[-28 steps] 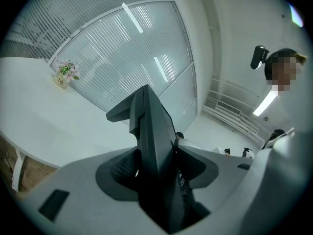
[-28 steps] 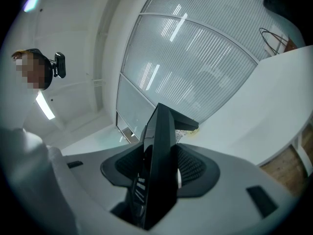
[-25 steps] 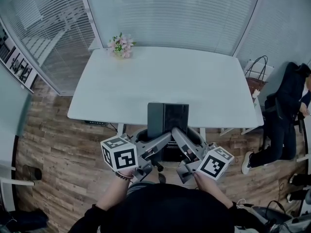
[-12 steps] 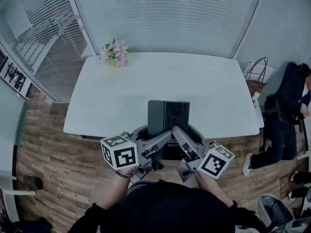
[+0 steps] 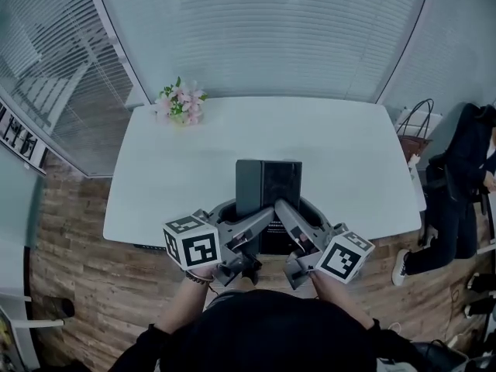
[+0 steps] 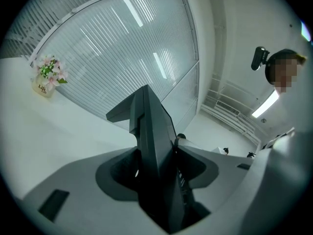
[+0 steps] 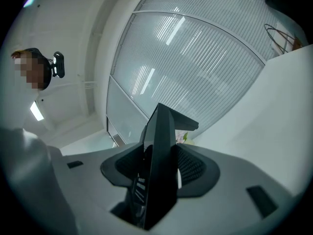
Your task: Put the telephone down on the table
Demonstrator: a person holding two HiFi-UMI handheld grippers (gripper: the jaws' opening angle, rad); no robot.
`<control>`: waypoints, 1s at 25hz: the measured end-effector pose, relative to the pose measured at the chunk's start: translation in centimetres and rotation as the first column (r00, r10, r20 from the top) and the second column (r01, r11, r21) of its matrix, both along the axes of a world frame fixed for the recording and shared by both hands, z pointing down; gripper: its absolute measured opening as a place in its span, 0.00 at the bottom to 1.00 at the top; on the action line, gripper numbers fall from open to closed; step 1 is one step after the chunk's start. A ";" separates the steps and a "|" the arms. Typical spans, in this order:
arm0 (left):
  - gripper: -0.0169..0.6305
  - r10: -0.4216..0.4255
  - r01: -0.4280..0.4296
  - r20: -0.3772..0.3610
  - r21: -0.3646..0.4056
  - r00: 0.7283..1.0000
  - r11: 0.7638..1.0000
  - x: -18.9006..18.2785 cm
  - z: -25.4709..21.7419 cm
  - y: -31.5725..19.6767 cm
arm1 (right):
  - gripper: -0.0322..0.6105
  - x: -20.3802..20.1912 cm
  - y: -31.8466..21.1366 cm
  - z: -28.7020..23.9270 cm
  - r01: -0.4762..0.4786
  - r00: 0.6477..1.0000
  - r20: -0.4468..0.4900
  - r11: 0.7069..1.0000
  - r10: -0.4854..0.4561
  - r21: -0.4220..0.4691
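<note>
At the near edge of the table (image 5: 178, 169), the telephone (image 5: 268, 186) stands edge-on, clamped between the jaws of both the left gripper (image 6: 155, 155) and the right gripper (image 7: 159, 166).

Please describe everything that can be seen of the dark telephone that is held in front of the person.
The telephone is a flat, dark, rectangular unit that looks like plastic, with a greyer left part and a black right part. It lies roughly level over the near edge of the white table. Whether it touches the table cannot be told. The left gripper and the right gripper each have their jaws closed on its near end.
</note>
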State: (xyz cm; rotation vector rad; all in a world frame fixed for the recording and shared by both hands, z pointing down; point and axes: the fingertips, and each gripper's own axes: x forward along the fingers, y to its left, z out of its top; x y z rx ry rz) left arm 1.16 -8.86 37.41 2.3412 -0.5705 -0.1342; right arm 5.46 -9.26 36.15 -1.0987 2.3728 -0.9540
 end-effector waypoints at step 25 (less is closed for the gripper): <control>0.42 0.050 -0.050 -0.004 -0.033 0.999 0.998 -2.9 0.2 -13.1 | 0.36 -2.9 -12.9 0.1 -0.056 0.998 -0.004 0.998 0.056 -0.037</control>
